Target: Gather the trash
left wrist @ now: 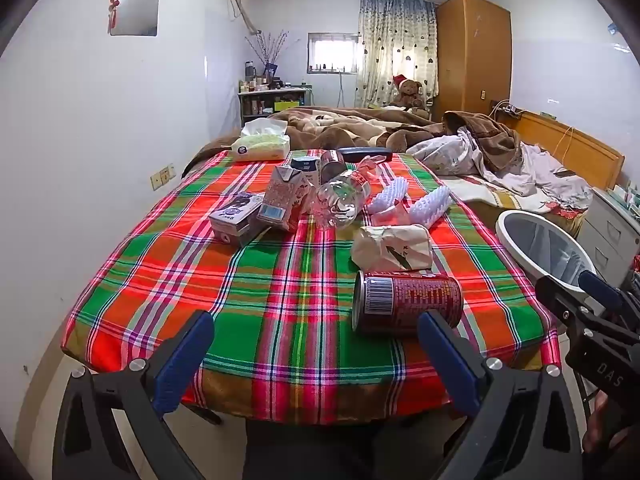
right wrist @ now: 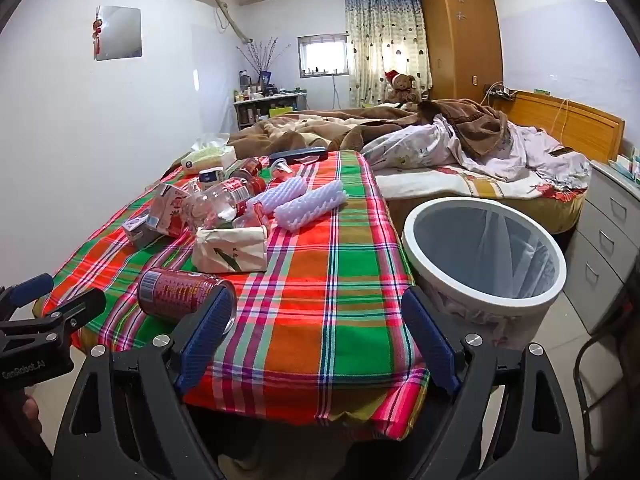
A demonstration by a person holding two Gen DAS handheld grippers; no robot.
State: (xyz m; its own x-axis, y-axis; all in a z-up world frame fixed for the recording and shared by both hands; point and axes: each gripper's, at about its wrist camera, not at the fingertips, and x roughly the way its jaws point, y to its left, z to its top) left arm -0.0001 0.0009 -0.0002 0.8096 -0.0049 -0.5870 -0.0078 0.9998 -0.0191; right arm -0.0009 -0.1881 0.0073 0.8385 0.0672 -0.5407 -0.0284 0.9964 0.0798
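Left gripper (left wrist: 316, 330) & right gripper (right wrist: 316, 320) hover at the table's near edge, jaws spread wide, nothing held, prob. readying a first pick. Nearest trash: red can (left wrist: 408, 304) on its side on the plaid cloth (left wrist: 256, 280). Behind it crumpled paper bag (left wrist: 394, 248), then plastic bottle (left wrist: 340, 198), cartons (left wrist: 282, 200). Lined bin (right wrist: 484, 256) stands beside the table, looks empty inside.

Bright daylight from the far window (left wrist: 331, 51); sharp centre, strong fisheye edge warping.
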